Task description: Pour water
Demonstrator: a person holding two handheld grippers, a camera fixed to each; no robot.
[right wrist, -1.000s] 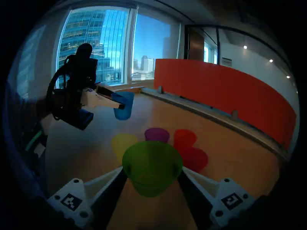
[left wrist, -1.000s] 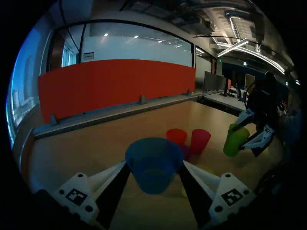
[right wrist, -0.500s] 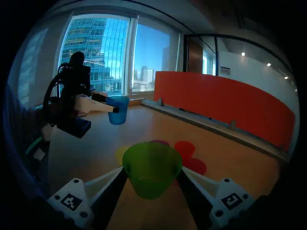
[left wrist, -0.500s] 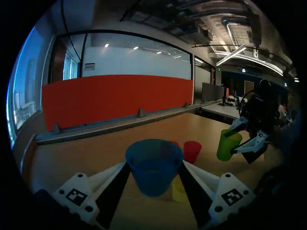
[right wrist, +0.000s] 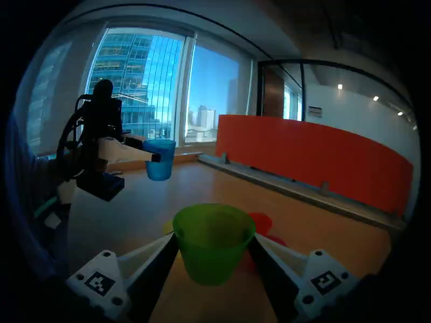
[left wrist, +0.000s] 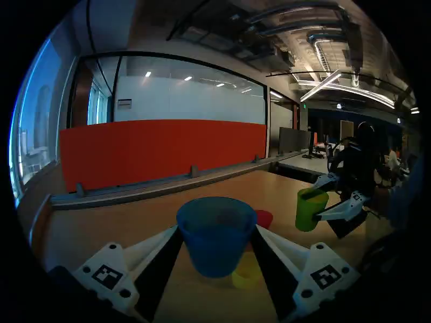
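Note:
A blue cup (left wrist: 216,236) is held upright between the fingers of my left gripper (left wrist: 216,242), which is shut on it above the wooden table (left wrist: 108,237). My right gripper (right wrist: 214,253) is shut on a green cup (right wrist: 213,248), also upright. Each gripper appears in the other's view: the green cup (left wrist: 310,209) at the right of the left gripper view, the blue cup (right wrist: 159,159) at the left of the right gripper view. The two cups are apart. I cannot tell whether either holds water.
On the table below stand a yellow cup (left wrist: 247,272) and a red cup (left wrist: 264,217); red cups (right wrist: 262,222) peek out behind the green one. An orange partition (left wrist: 161,151) runs along the table's far edge. Tall windows (right wrist: 140,86) are at the left.
Both grippers have risen with their cups and levelled out; the cups on the table have dropped lower in both views. The green and blue cups have drawn slightly closer together.

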